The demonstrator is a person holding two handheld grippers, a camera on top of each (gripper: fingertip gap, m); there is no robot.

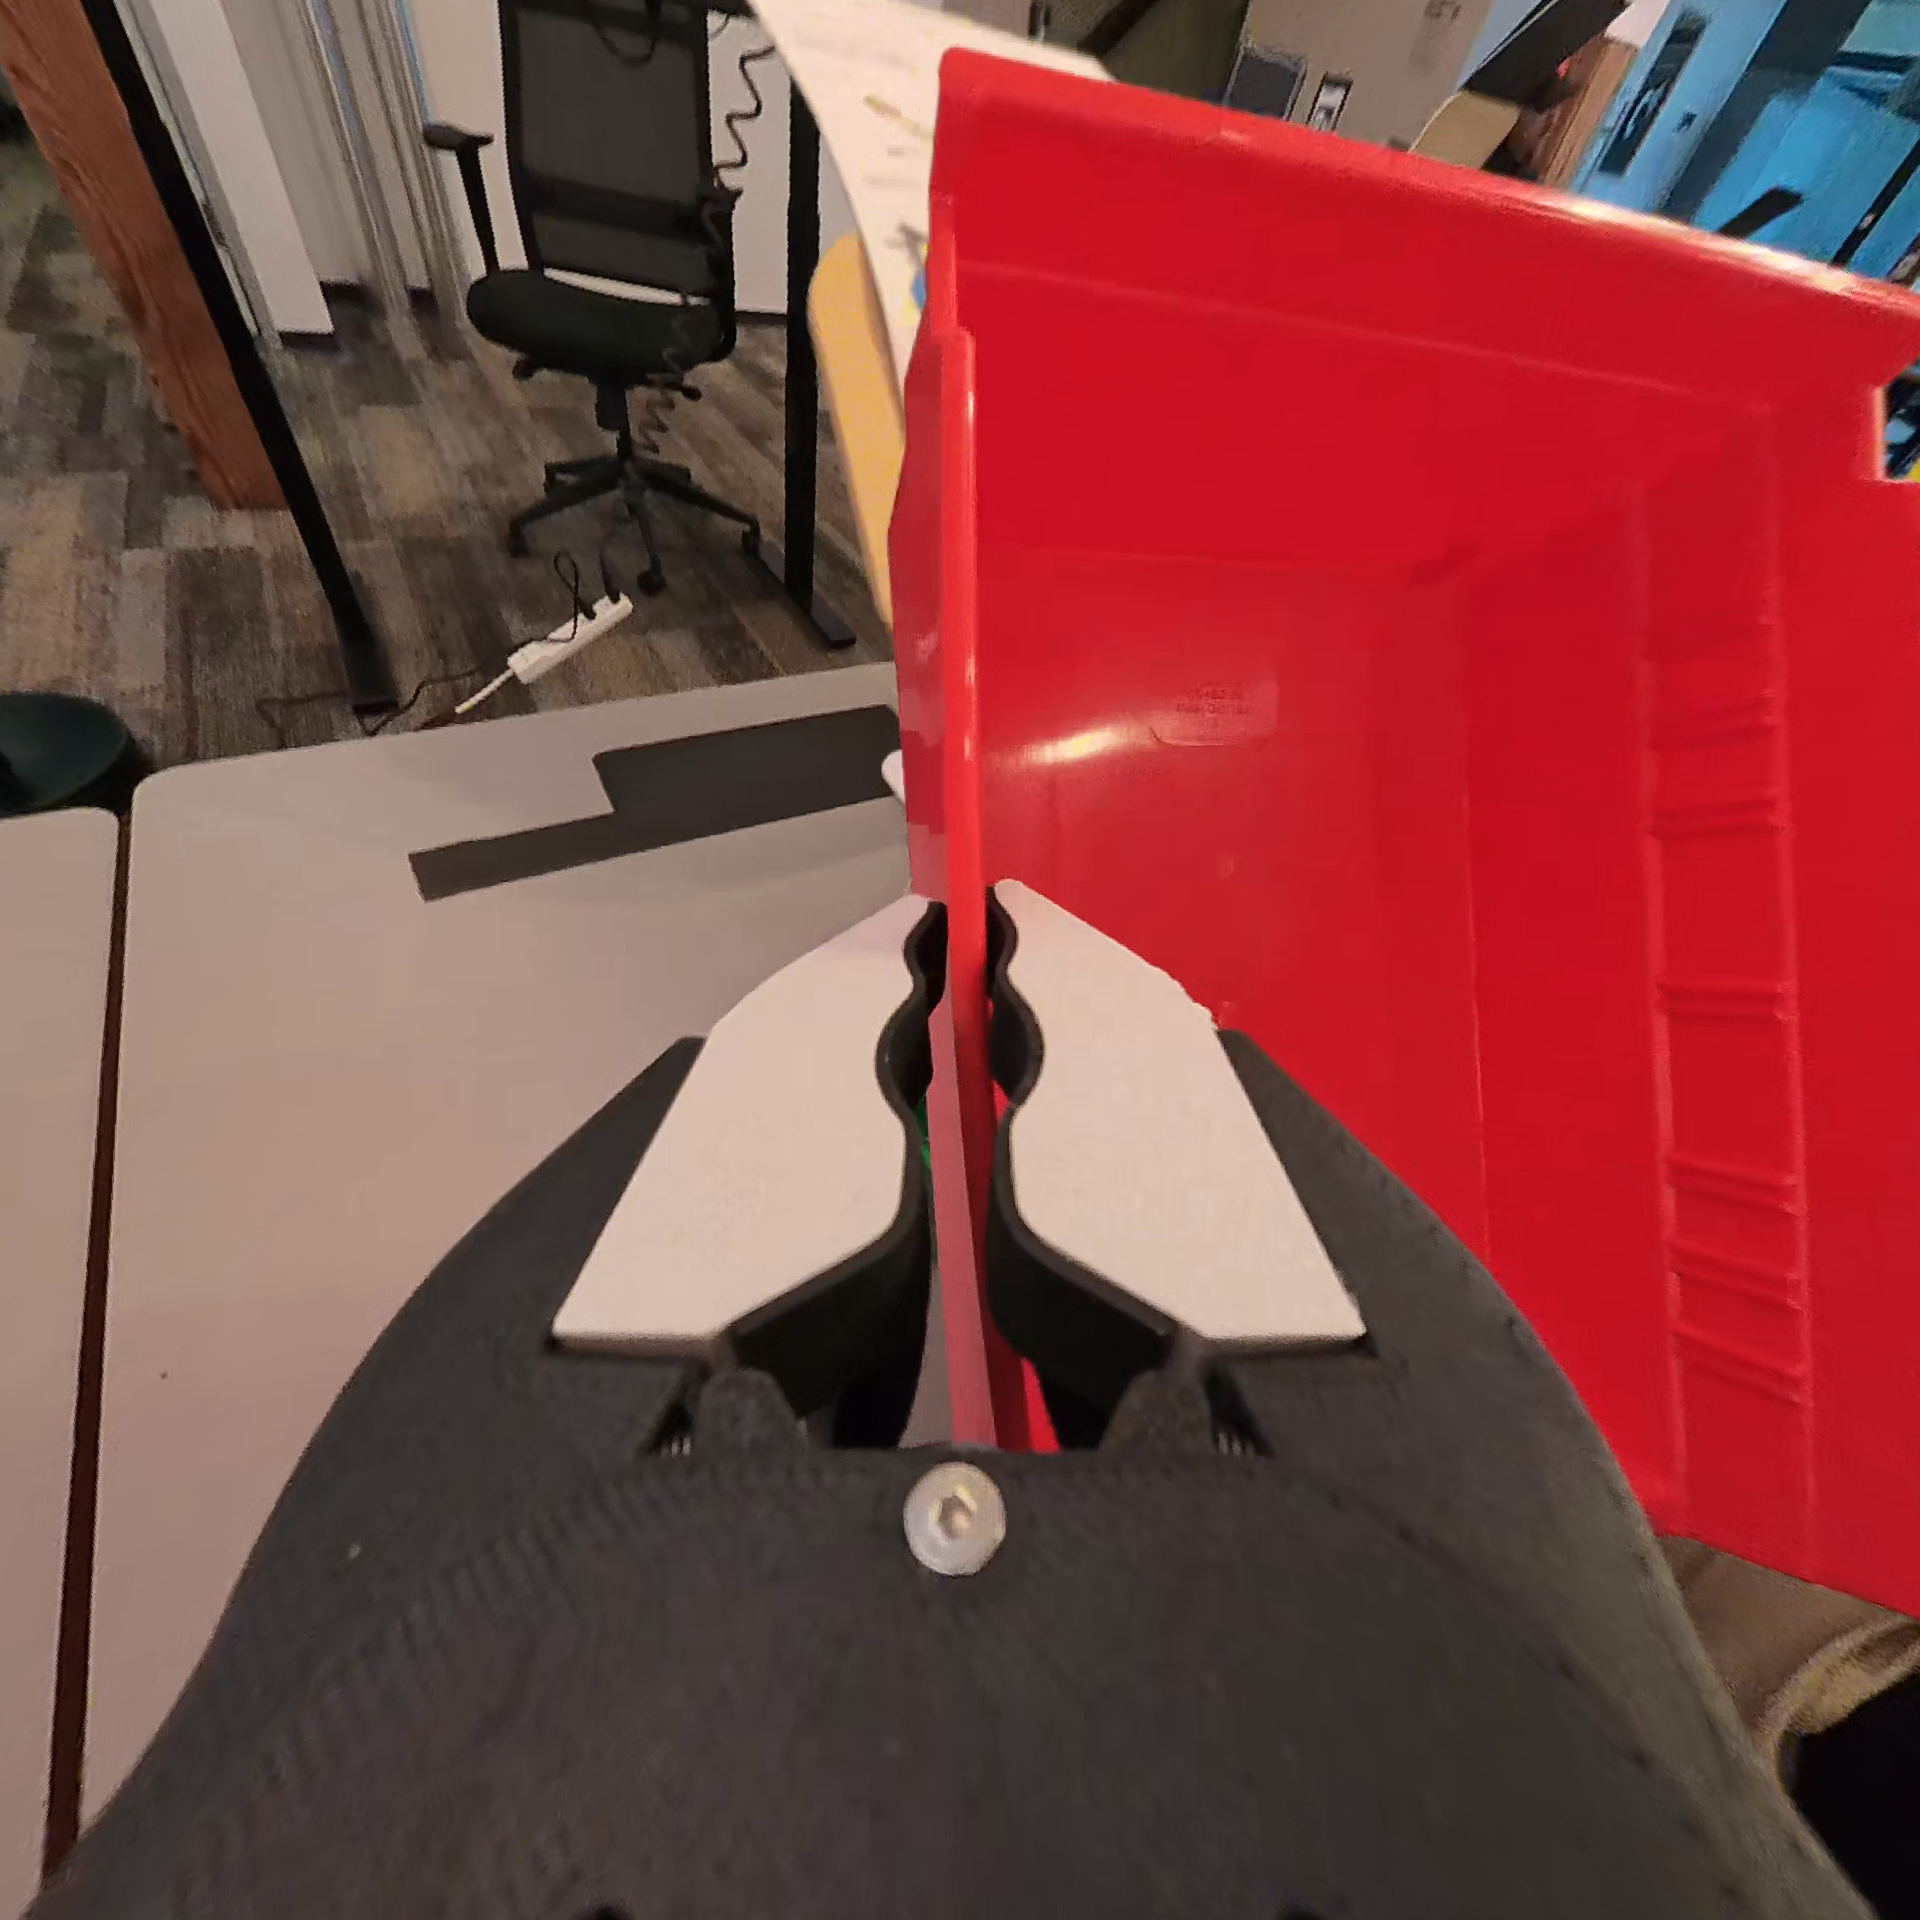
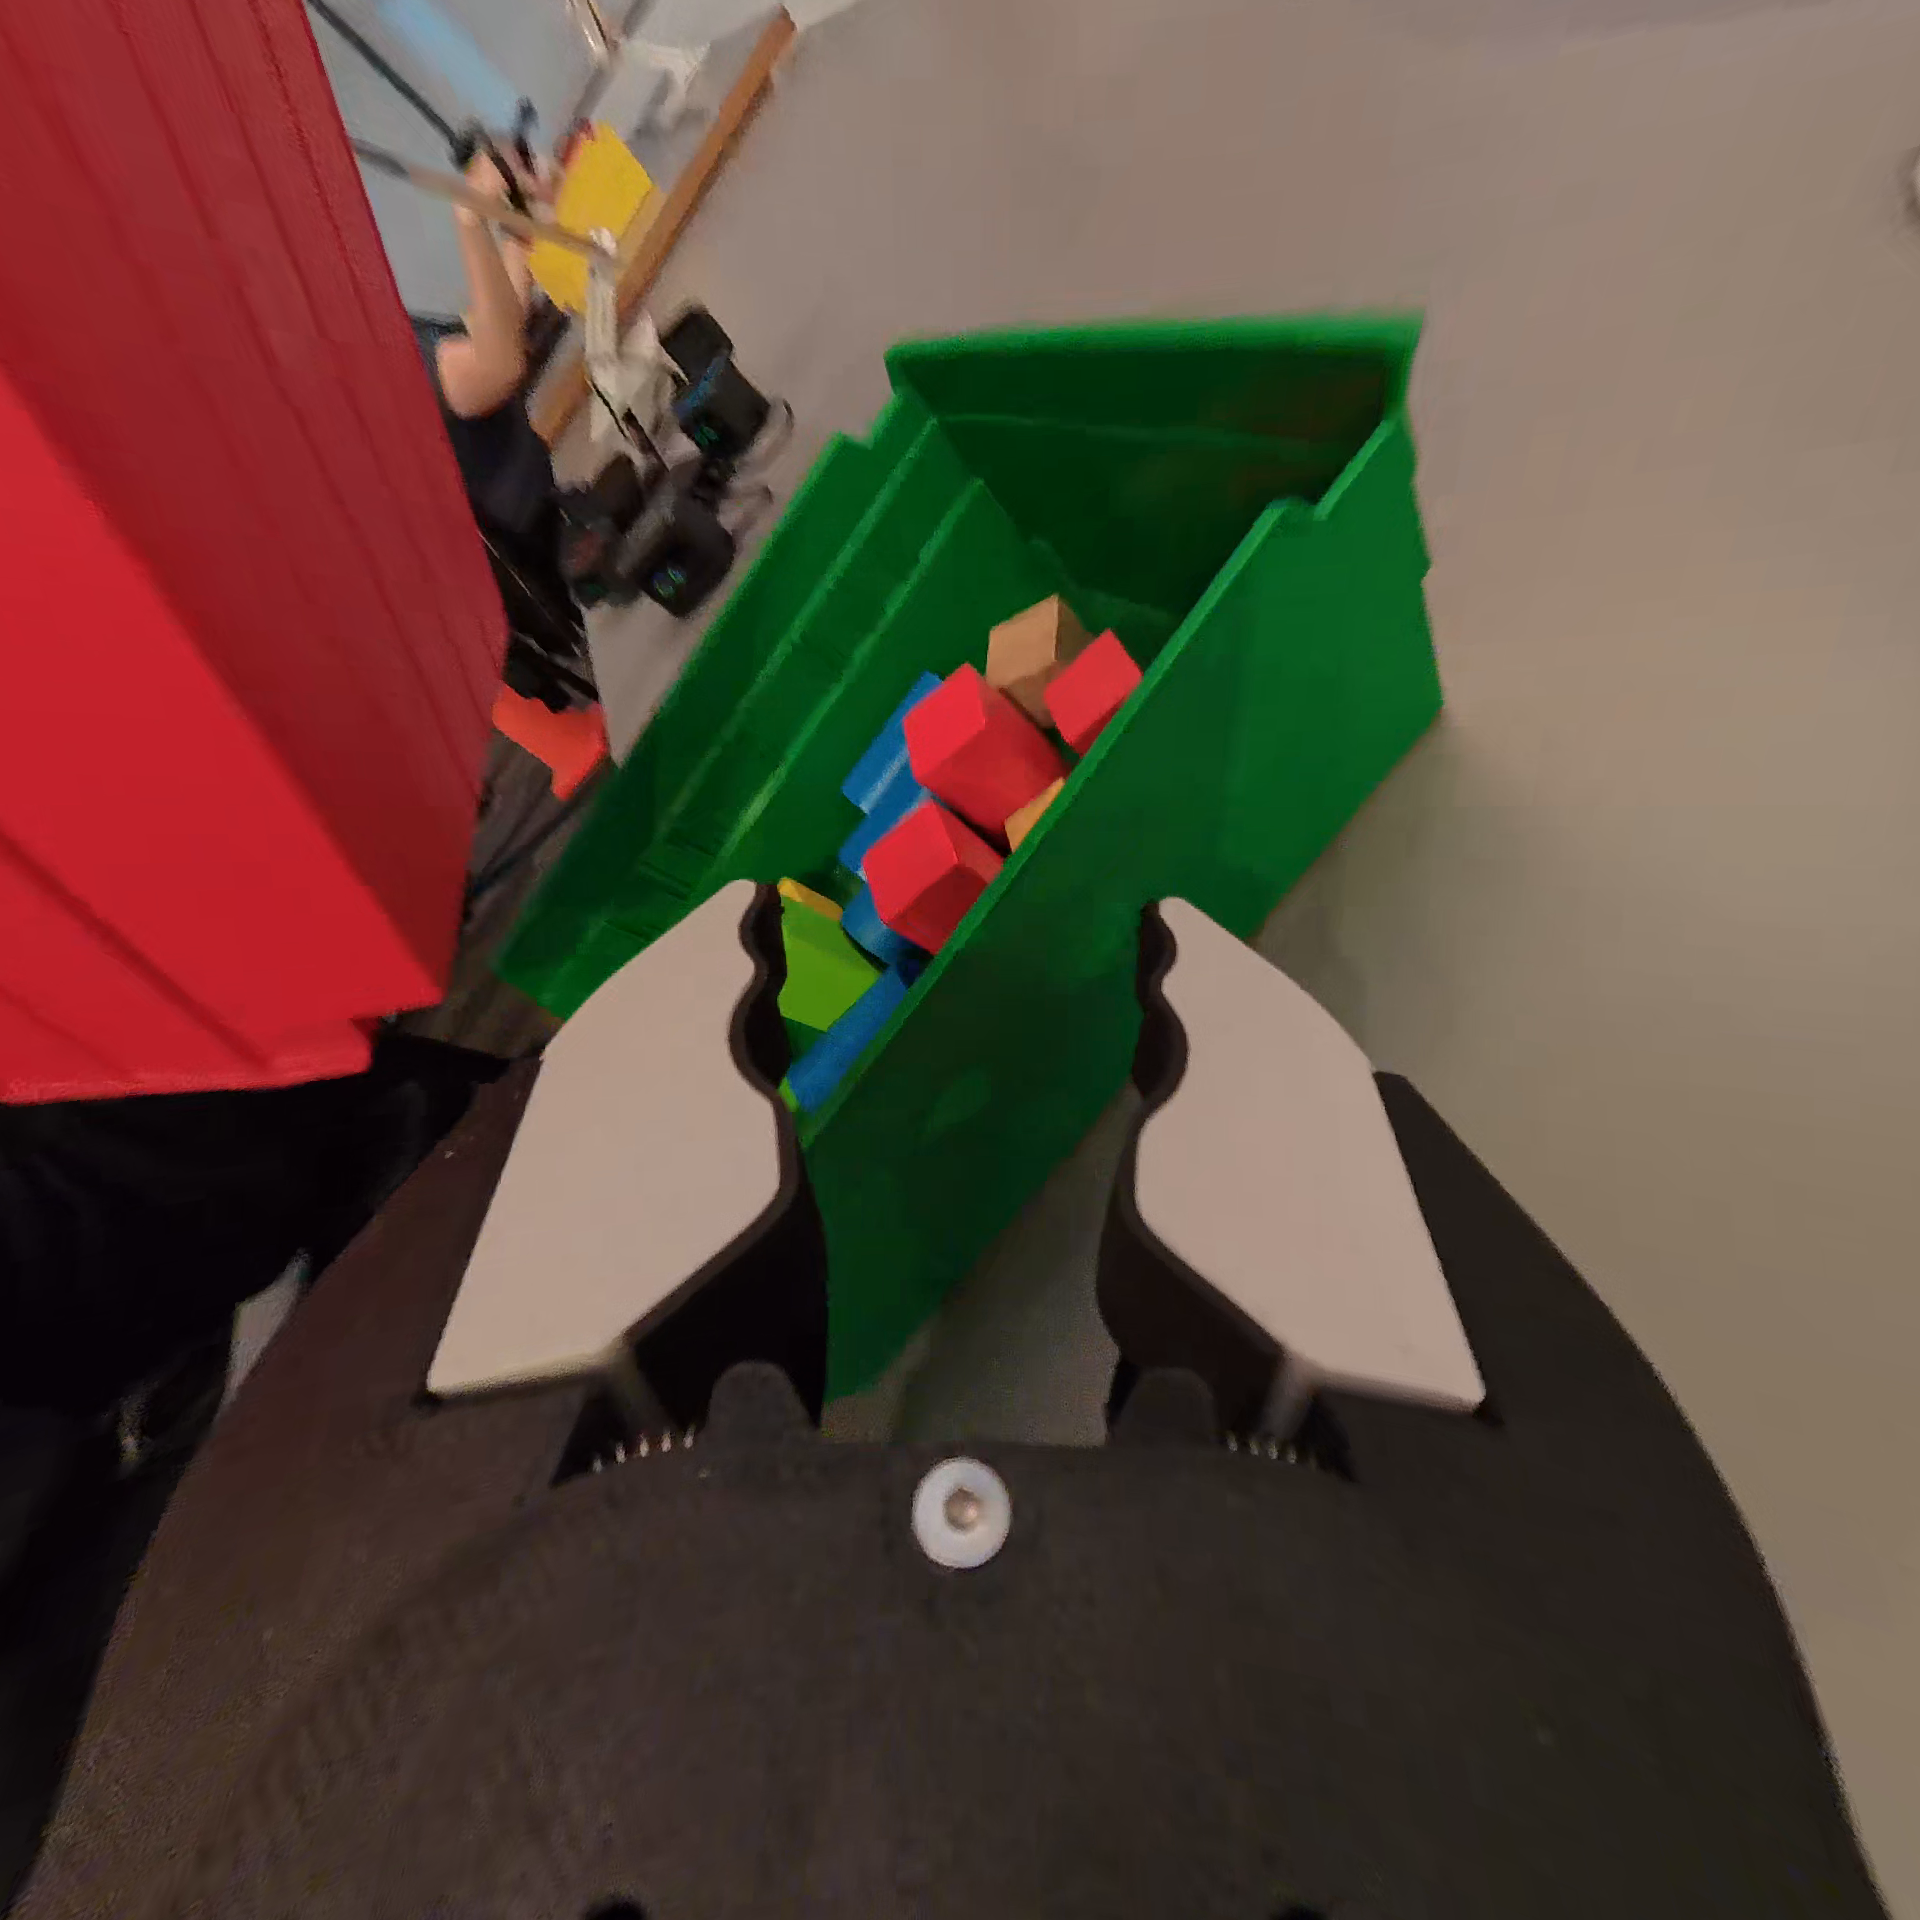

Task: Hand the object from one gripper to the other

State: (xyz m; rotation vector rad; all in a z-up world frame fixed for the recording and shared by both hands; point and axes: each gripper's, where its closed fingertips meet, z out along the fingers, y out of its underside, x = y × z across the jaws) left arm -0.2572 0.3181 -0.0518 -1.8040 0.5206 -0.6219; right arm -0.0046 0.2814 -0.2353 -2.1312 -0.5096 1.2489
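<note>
My left gripper [image 1: 968, 909] is shut on the side wall of a red plastic bin [image 1: 1403, 675] and holds it lifted and tipped, its empty inside facing the camera. The red bin also shows at the left of the right wrist view [image 2: 197, 623], seen from outside. My right gripper [image 2: 951, 914] is open, its fingers either side of the near wall of a green bin [image 2: 1195, 831] on the table. The green bin holds several coloured wooden blocks [image 2: 966, 769], red, blue, green and tan.
The light grey table [image 1: 364, 987] has black tape strips [image 1: 665, 810] on it. A black office chair [image 1: 613, 291] and a power strip [image 1: 561, 644] are on the carpet beyond. A person with camera gear [image 2: 582, 436] is in the background of the right wrist view.
</note>
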